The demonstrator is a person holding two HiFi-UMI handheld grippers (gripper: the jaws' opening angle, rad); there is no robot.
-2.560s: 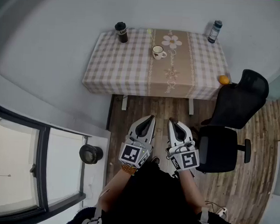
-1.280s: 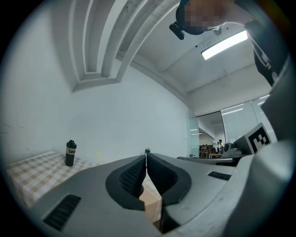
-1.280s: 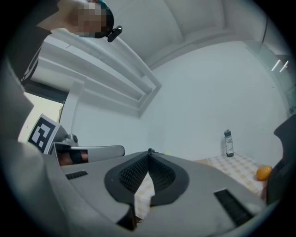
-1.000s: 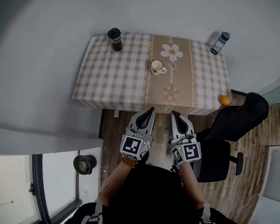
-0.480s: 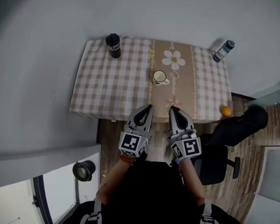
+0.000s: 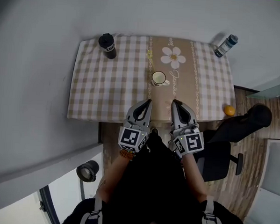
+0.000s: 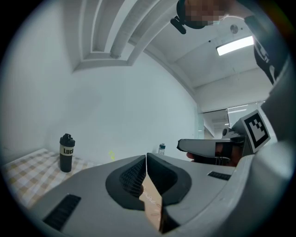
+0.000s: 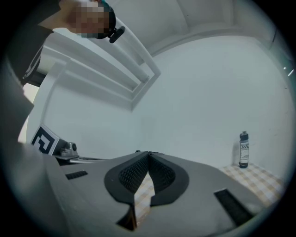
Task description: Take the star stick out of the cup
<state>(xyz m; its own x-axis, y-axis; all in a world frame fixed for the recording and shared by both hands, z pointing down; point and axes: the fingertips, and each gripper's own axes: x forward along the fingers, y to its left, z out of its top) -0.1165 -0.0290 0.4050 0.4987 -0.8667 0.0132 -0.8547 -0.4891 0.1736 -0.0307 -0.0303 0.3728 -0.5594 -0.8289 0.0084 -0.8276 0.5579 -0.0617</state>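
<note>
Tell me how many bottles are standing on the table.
2. A black bottle stands near the far left corner of the table, and a slimmer dark-capped bottle stands near its far right corner. Nothing there looks able to hide another.

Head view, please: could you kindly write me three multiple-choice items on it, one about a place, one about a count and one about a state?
1. Where on the table with the beige checked cloth does the small round orange fruit lie?
A. its middle
B. its near right corner
C. its far left corner

2. How many bottles stand on that table?
A. one
B. two
C. four

3. How do the left gripper's jaws stand?
A. wide apart
B. closed on the fruit
C. closed together, empty

Key:
1 B, the fruit sits by the near right edge.
2 B, a black bottle stands far left and a clear dark-capped bottle far right.
3 C, the left gripper view shows the pads meeting with nothing between.
</note>
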